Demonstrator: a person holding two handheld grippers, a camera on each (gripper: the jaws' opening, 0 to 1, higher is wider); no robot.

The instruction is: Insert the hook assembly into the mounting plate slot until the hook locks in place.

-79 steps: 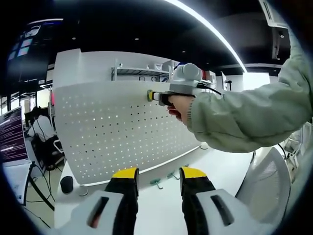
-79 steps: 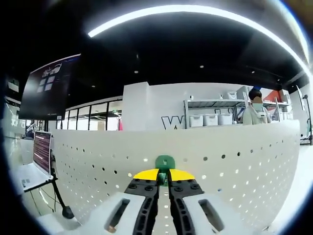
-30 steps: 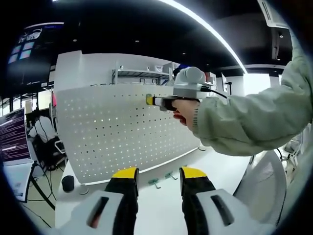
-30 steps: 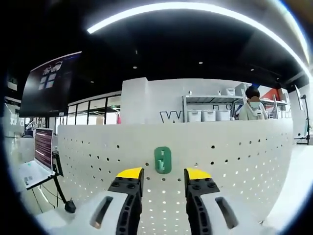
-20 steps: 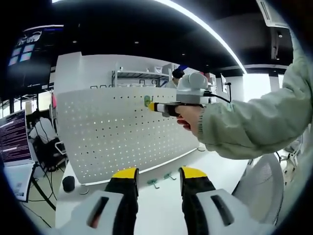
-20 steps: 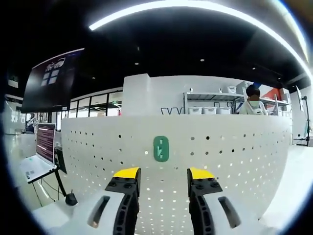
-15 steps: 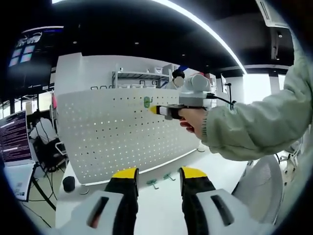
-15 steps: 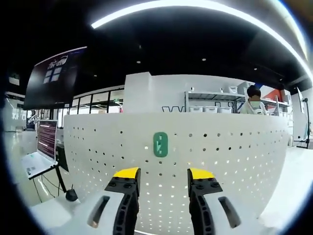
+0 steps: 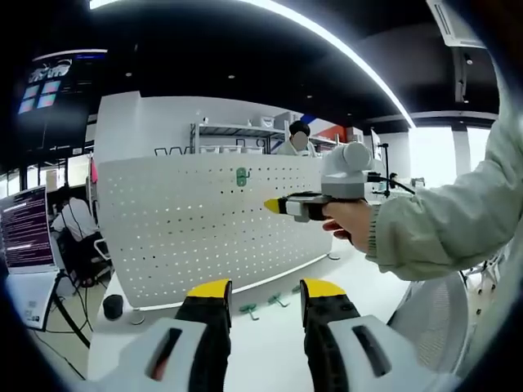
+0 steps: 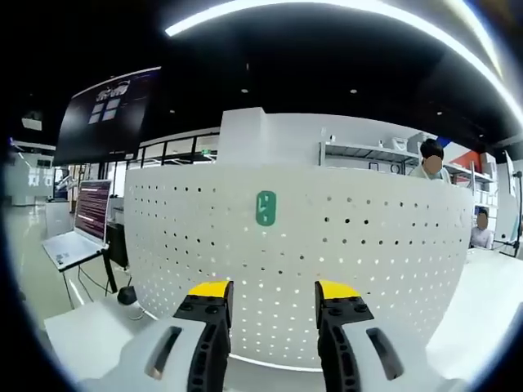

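both views face pegboard (image 9: pixel 204 229), right nearer

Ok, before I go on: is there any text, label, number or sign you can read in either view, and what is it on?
None can be read.
Laptop screen: lines of text, too small to read.
Dark overhead display: a light logo and a grid of tiles, blurred.
Green hook on the white pegboard: light marks on its face, no readable lettering.

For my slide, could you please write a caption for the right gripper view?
Open right gripper facing the white pegboard, where the green hook hangs near its top edge.
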